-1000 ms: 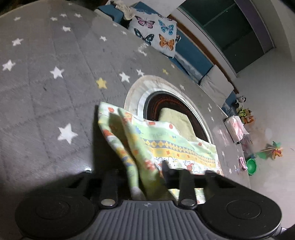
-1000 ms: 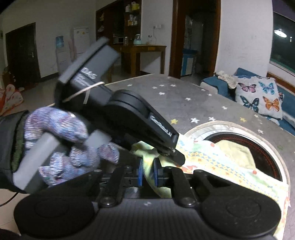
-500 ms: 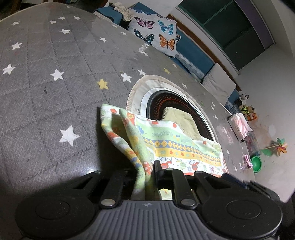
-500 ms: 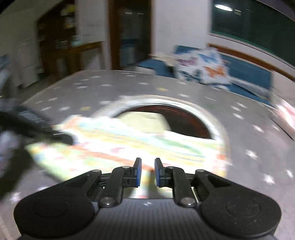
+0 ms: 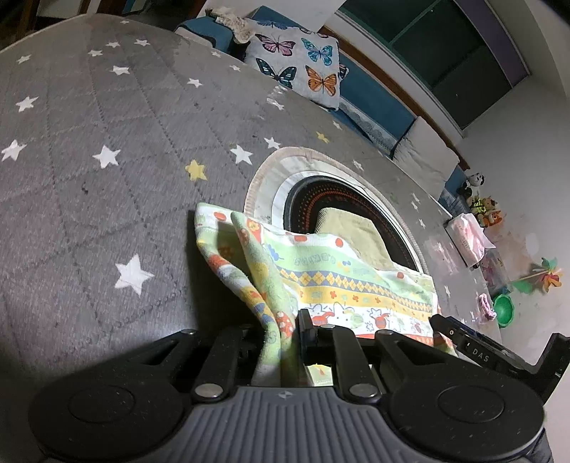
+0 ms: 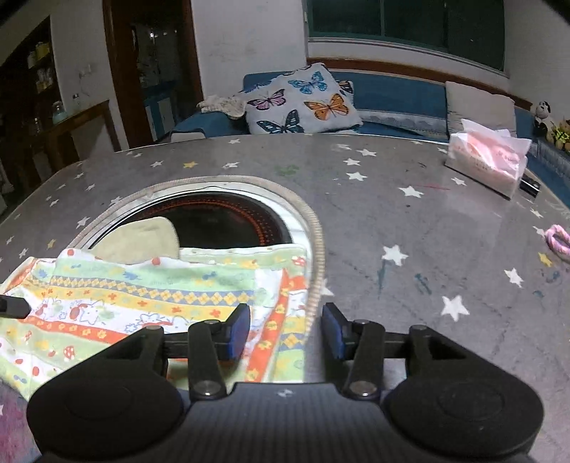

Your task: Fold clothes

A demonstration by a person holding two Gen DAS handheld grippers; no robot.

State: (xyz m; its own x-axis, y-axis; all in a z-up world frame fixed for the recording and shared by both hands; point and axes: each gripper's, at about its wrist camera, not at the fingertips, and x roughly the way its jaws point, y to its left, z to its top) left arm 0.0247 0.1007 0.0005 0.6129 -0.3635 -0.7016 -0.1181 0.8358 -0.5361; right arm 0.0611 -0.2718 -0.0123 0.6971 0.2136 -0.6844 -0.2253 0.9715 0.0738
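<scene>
You are working in a home living room: a grey quilted table cover printed with stars (image 6: 409, 213), a blue sofa (image 6: 392, 96) carrying a white butterfly-print cushion (image 6: 299, 103), a pink pack of tissues (image 6: 488, 160), and what appear to be small plush toys (image 5: 481, 204) beneath a dark window (image 6: 409, 25).

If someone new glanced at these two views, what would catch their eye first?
Probably the bright striped cartoon-print cloth lying partly over the round dark hob set in the grey star-patterned tabletop. The left gripper pinches its bunched corner. Behind stands a butterfly-print cushion.
</scene>
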